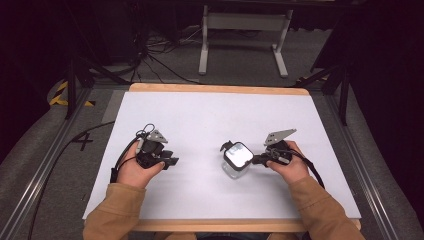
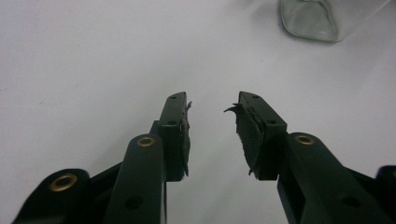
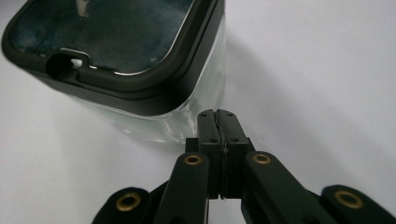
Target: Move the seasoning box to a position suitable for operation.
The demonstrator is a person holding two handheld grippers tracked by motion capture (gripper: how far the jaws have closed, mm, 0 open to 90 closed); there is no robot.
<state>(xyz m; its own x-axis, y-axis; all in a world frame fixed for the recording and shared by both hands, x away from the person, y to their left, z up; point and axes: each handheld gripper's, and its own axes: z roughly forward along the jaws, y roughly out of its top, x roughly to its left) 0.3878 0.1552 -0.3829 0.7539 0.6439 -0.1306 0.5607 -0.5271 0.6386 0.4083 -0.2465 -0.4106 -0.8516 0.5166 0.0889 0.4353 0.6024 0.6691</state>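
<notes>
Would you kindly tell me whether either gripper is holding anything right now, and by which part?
Nothing is held: the left gripper is open and the right gripper is shut beside the square black-lidded glass jar.

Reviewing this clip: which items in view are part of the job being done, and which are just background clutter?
In play:
- glass jar with dark lid
- right gripper, jaws pressed together, tips at the jar's side
- left gripper, jaws apart, nothing between them
- white table surface

Just lying about:
- white metal frame on the floor beyond the table
- cables on the floor
</notes>
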